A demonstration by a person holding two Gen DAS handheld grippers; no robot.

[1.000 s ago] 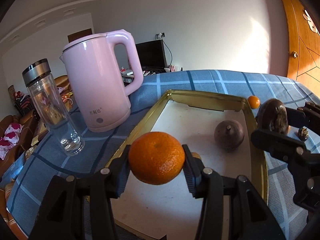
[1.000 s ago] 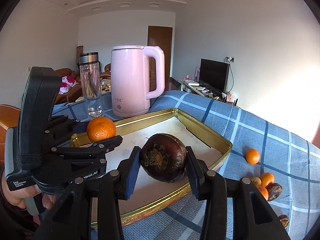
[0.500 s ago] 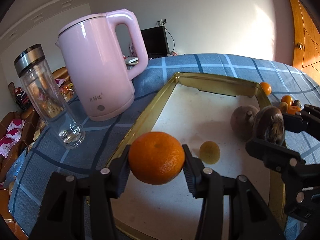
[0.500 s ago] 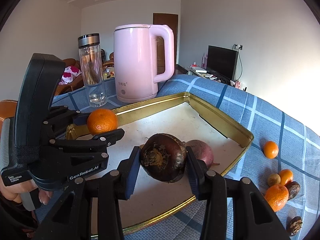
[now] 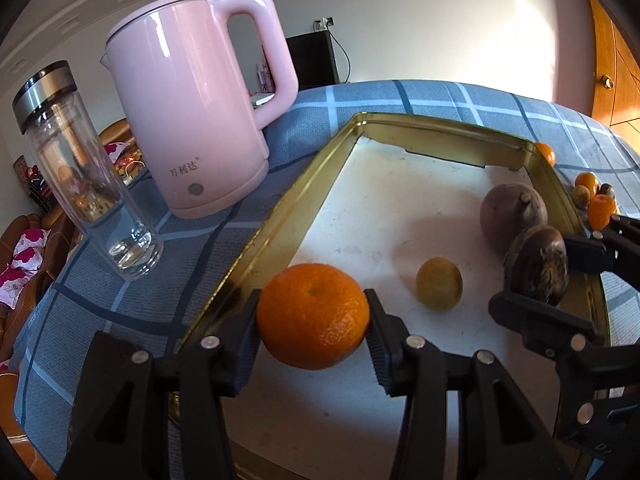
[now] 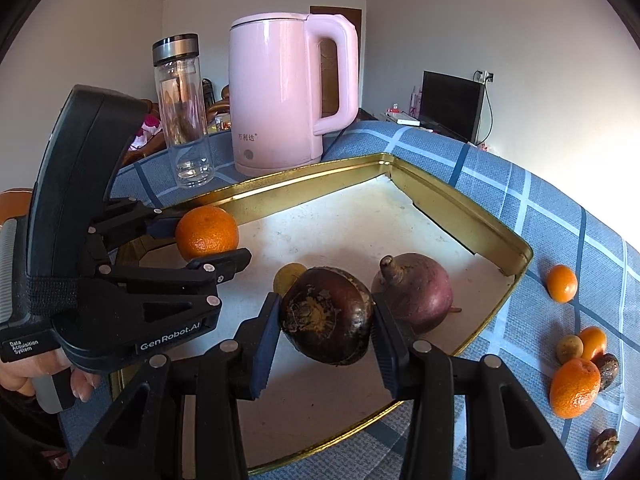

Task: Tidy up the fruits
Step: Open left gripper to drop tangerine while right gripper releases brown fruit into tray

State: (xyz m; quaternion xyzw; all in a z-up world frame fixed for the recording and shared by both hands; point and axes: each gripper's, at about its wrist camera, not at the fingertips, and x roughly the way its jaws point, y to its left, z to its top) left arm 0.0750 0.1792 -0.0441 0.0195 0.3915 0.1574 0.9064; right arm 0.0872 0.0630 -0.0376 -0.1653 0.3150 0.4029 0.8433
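My left gripper (image 5: 313, 322) is shut on an orange mandarin (image 5: 313, 315), held over the near left corner of the gold-rimmed tray (image 5: 280, 204). My right gripper (image 6: 326, 324) is shut on a dark brown round fruit (image 6: 326, 314), held above the tray (image 6: 472, 220) near its right side. On the tray's white floor lie a purple-brown round fruit (image 5: 512, 214) and a small yellow-green fruit (image 5: 439, 283). In the right wrist view the left gripper (image 6: 200, 242) with its mandarin (image 6: 207, 233) shows at left, and a hand (image 6: 44, 376) holds its grip.
A pink kettle (image 5: 200, 108) and a glass bottle (image 5: 84, 176) stand left of the tray on the blue checked cloth (image 6: 560, 216). Several small oranges and dark fruits (image 6: 580, 364) lie loose on the cloth to the tray's right. A dark screen (image 6: 452, 104) stands far behind.
Both grippers have sunk and tipped down toward the tray with their fruits still held. The small yellow-green fruit and the loose fruits on the cloth have come into view.
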